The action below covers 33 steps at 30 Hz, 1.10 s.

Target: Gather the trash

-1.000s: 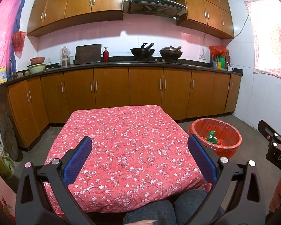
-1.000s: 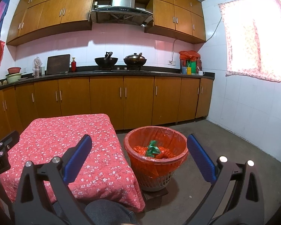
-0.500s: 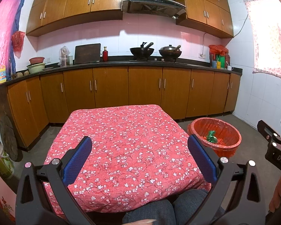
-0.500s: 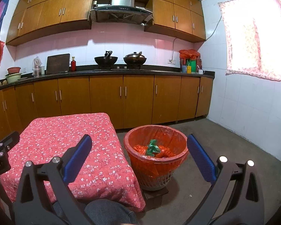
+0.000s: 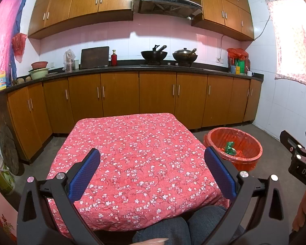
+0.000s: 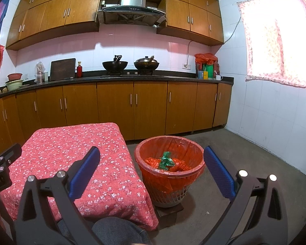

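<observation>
Kitchen table (image 5: pixel 132 153) bare; trash (image 6: pixel 166 161) sits in the bin (image 6: pixel 190 171).
Left gripper (image 5: pixel 152 163) and right gripper (image 6: pixel 152 163) gape wide, holding nothing; collecting looks finished.

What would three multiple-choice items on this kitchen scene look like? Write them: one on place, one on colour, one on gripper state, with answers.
1. Where does the trash basket stand?
A. On the table
B. On the floor, right of the table
C. On the counter

2. What colour is the basket's liner?
A. Orange-red
B. Black
C. White

3. How are the left gripper and right gripper?
A. Both shut on trash
B. Left holds a bag
C. Both open, holding nothing

Answers: 1 B, the right wrist view shows it on the floor beside the table; 2 A, orange-red plastic drapes over its rim; 3 C, each view shows its blue pads spread wide with nothing between.
</observation>
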{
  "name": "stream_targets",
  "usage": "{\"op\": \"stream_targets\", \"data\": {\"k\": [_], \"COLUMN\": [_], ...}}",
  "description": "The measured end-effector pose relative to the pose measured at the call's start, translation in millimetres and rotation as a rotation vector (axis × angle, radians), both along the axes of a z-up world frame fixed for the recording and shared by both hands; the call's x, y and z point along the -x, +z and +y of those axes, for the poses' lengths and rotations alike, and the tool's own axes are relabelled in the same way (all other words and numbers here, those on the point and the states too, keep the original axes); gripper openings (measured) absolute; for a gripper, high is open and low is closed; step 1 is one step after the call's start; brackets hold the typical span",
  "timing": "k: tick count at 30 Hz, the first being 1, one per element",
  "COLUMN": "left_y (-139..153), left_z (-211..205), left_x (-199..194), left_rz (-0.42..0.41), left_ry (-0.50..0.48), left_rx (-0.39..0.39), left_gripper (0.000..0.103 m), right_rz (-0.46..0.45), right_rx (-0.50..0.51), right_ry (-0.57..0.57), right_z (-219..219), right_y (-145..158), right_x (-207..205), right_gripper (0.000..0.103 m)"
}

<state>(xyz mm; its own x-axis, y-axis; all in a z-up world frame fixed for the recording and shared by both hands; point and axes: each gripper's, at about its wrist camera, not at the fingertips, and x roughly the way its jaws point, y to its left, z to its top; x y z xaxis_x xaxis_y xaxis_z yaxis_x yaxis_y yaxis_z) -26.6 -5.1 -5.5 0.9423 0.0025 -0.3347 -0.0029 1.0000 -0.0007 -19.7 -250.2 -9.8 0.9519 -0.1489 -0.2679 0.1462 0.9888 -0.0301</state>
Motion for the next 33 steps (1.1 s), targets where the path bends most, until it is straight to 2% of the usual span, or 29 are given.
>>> {"op": "stream_targets", "data": {"k": [33], "left_y": [-1.8], "left_z": [-3.1], "left_x": [1.1], "left_rz": [0.003], "left_ry": [-0.002], "left_rx": [0.000], "left_gripper": [0.101], "right_rz": [0.002], "right_rx": [-0.002], "right_ry": [-0.001], "right_z": [-2.9], "right_y": [1.0], "right_x": [-0.1], "right_gripper": [0.099]}}
